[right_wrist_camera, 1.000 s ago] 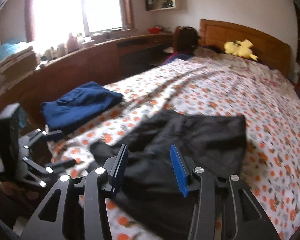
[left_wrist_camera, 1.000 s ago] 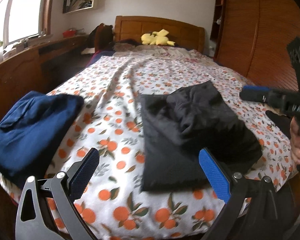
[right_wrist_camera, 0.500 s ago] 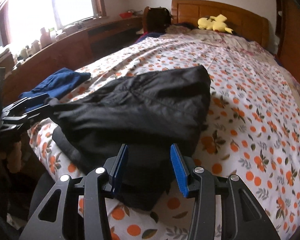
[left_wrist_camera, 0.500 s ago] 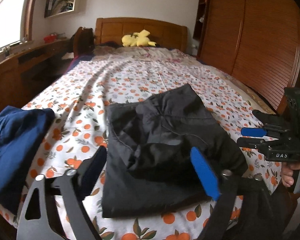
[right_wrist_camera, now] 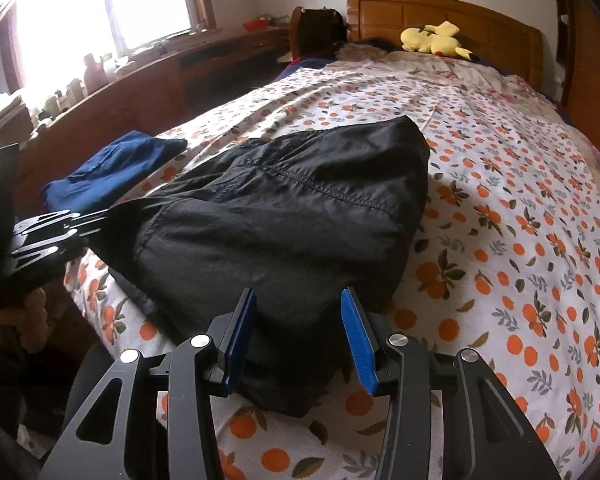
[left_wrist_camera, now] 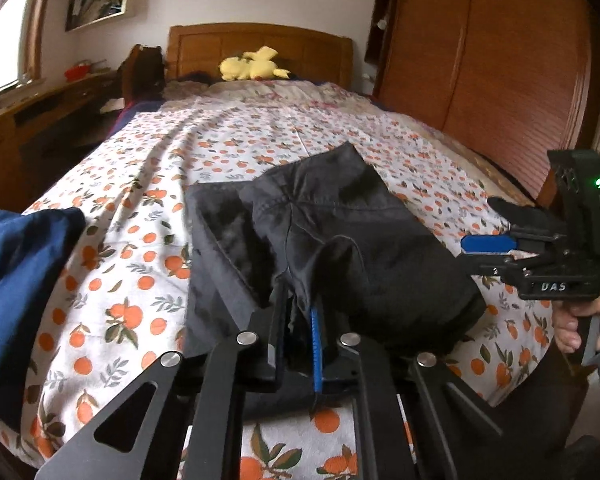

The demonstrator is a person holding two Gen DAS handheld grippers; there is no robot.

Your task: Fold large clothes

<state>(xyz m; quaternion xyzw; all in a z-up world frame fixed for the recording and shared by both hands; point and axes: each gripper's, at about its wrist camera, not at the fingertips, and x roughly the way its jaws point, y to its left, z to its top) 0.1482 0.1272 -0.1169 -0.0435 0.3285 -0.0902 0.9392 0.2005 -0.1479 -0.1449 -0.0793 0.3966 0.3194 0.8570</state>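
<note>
A black garment (left_wrist_camera: 360, 232) lies folded in a thick bundle on the near end of the bed. My left gripper (left_wrist_camera: 296, 300) is closing its jaws, and a pinch of the black fabric at the bundle's near left edge is pressed between the pads. From the right wrist view that gripper (right_wrist_camera: 96, 214) shows at the far left, gripping the garment (right_wrist_camera: 292, 200) at its corner. My right gripper (right_wrist_camera: 298, 308) stands open at the near right edge, with the bundle's bulk between its blue pads and no squeeze visible. It also shows at the right (left_wrist_camera: 488, 246), held by a hand (left_wrist_camera: 584, 320).
A folded blue garment (left_wrist_camera: 16, 264) lies at the bed's near left corner. The orange-print sheet (left_wrist_camera: 260, 140) runs back to a yellow plush toy (left_wrist_camera: 252, 66) and wooden headboard. A wooden wardrobe (left_wrist_camera: 500, 80) lines the right side; a long wooden desk (right_wrist_camera: 140, 80) lines the left.
The left jaws went from wide open to nearly together, pinching the black fabric. Both grippers came in closer to the garment's near edge; the right one sank toward it and then held still.
</note>
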